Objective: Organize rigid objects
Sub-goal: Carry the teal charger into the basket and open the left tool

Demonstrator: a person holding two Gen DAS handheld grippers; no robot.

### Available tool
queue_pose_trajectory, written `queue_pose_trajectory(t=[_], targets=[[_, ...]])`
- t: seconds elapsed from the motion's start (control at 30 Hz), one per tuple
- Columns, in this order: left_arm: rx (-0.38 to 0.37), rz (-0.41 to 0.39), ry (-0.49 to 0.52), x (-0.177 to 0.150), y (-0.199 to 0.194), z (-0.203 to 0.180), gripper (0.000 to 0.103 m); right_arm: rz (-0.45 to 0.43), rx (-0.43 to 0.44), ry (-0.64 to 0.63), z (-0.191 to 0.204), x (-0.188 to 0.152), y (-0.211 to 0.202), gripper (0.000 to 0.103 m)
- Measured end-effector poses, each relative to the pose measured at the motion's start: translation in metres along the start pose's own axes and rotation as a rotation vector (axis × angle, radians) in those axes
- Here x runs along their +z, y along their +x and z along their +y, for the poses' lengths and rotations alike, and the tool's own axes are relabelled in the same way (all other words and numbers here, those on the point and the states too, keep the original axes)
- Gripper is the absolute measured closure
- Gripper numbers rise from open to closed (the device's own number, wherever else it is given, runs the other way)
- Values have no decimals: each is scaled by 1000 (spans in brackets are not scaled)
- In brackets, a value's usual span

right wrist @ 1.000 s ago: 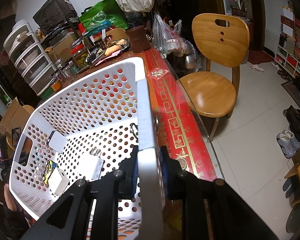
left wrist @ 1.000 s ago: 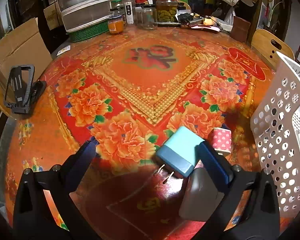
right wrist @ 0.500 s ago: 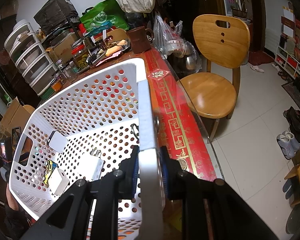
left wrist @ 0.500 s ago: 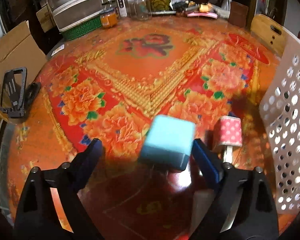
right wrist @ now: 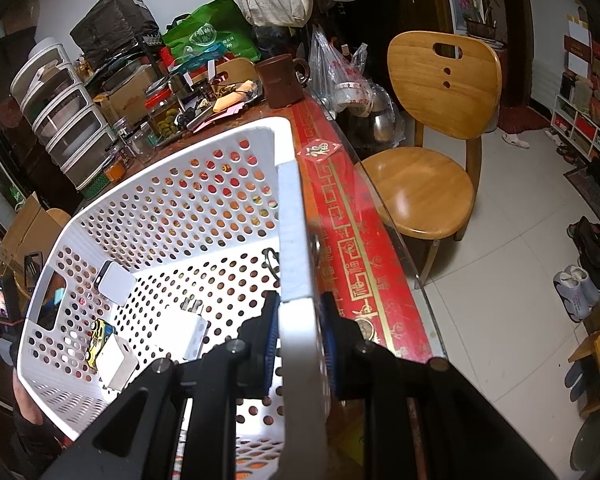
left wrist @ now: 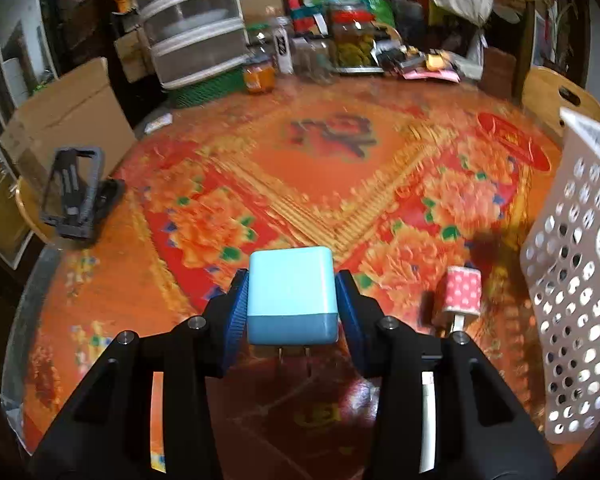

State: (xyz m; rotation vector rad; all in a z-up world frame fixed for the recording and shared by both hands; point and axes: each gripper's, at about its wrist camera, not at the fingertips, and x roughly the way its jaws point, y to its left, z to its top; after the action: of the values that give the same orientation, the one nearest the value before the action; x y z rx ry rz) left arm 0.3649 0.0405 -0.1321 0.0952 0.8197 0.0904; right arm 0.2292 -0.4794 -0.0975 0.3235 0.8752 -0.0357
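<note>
Left gripper (left wrist: 292,300), jaws just closing, pinches the light-blue cube charger (left wrist: 291,296) above the floral desk (left wrist: 320,184); right gripper (right wrist: 298,340) clamps the white perforated plastic basket's (right wrist: 204,208) rim, steadying it for the drop-in.

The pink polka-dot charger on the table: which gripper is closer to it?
Left. The left gripper, shut on the blue charger, is just beside the pink polka-dot charger. The right gripper clamps the white basket rim.

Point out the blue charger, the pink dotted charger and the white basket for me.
blue charger (left wrist: 292,296): left wrist view, middle of its pale top face.
pink dotted charger (left wrist: 462,290): left wrist view, its dotted face.
white basket (right wrist: 296,240): right wrist view, the rim above the clamped spot.
</note>
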Motion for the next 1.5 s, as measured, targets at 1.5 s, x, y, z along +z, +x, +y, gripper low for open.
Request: queue_pose_trajectory(t=[1.5], targets=[[-164,-151,277,34,-142,-189,62,-1,11,0,1,0,-1,84]])
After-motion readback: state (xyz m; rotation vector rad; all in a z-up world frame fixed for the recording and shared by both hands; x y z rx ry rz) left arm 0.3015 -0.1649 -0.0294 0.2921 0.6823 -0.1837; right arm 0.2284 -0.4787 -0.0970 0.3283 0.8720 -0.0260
